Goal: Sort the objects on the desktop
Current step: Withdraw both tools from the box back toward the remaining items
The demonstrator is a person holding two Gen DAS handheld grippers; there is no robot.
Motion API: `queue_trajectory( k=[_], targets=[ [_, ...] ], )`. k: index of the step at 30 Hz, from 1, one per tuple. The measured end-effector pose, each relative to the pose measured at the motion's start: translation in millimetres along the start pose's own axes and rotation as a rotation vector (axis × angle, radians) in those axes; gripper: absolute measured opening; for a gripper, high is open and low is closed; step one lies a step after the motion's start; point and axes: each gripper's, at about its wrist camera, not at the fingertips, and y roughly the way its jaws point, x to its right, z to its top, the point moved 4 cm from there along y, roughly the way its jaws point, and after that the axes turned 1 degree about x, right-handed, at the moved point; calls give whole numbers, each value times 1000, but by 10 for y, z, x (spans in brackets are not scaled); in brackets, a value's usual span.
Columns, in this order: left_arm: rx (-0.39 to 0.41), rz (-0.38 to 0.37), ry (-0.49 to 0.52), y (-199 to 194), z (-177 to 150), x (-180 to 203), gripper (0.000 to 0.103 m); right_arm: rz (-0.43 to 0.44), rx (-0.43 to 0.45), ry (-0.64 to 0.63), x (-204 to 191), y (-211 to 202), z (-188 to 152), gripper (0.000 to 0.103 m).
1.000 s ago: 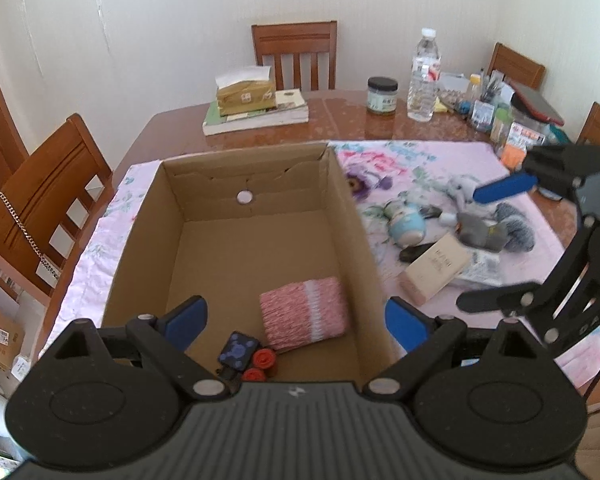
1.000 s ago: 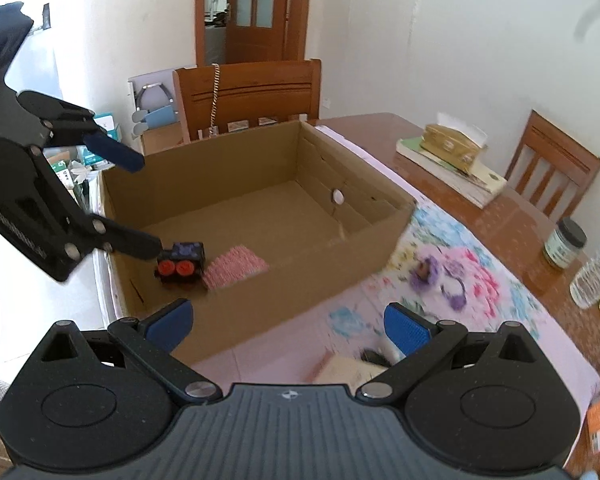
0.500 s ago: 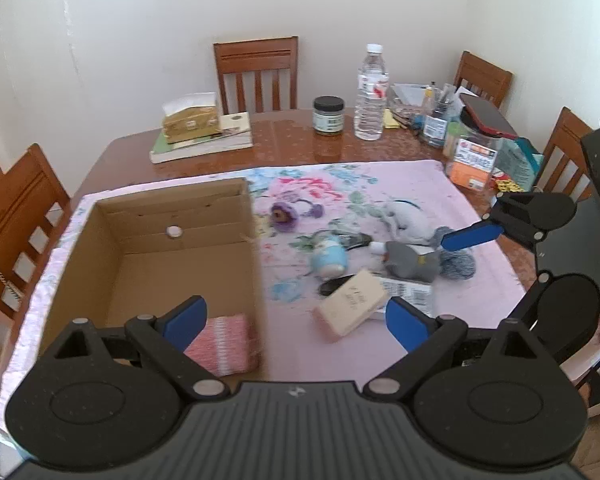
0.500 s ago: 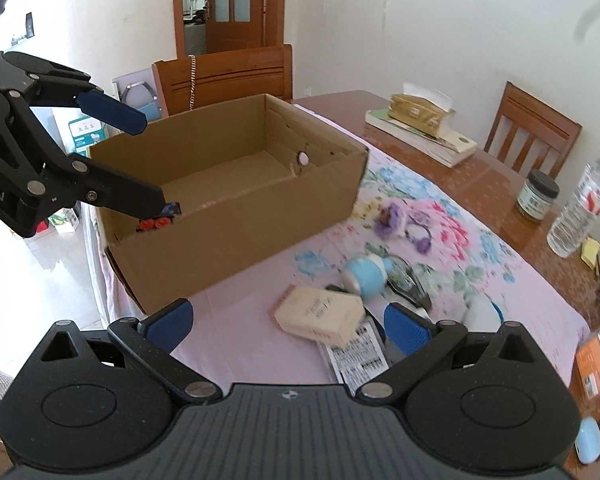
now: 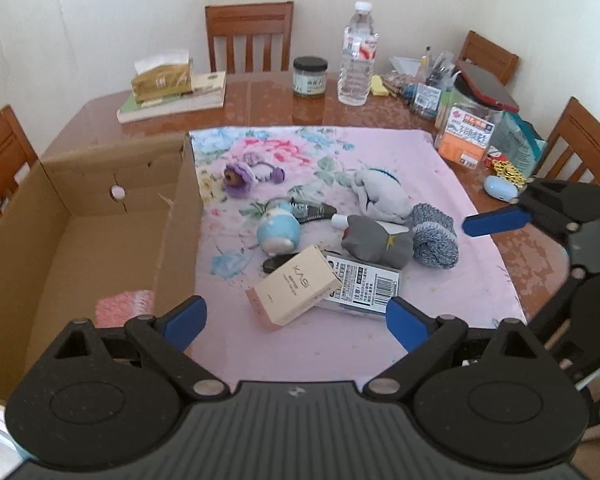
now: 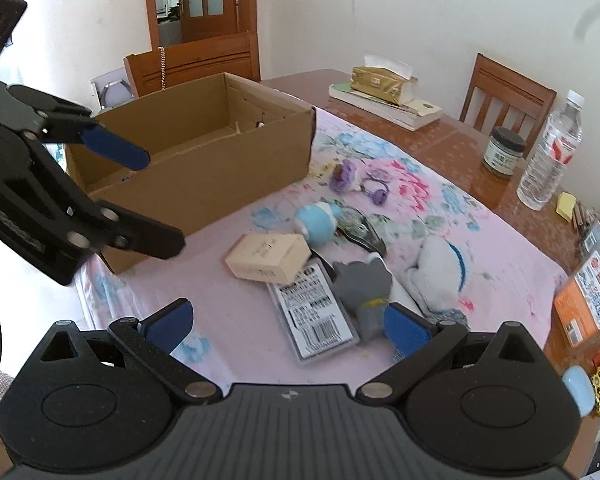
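Note:
An open cardboard box (image 5: 79, 240) (image 6: 203, 176) stands on the left of the flowered pink cloth (image 5: 380, 148), with a pink knitted piece (image 5: 125, 306) inside. Right of the box lies a loose pile: a beige carton (image 5: 295, 286) (image 6: 267, 258) on a barcode pack (image 5: 364, 284) (image 6: 320, 312), a blue-white toy (image 5: 277, 232), a grey plush (image 5: 376, 240), a grey knitted roll (image 5: 436, 236), a white plush (image 5: 380, 196) and purple trinkets (image 5: 239, 176). My left gripper (image 5: 295, 322) (image 6: 161, 200) hangs open and empty above the beige carton's near side. My right gripper (image 6: 287, 326) is open and empty over the barcode pack.
On the wooden table (image 5: 259, 96) behind the cloth stand a tissue box on books (image 5: 163, 80), a dark-lidded jar (image 5: 310, 78) and a water bottle (image 5: 358, 64). Cluttered packets and an orange pack (image 5: 466, 134) crowd the right edge. Chairs surround the table.
Both views have swung from over the box to the pile on the cloth. The left gripper moved right, off the box. Both grippers stayed open and empty.

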Motion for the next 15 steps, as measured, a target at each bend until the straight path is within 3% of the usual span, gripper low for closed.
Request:
queue_trajectory(
  k=[15],
  targets=[
    [-16,46,-186,602,16,-18,96,-27,-27,-34,250,-46,-189,103]
  ],
)
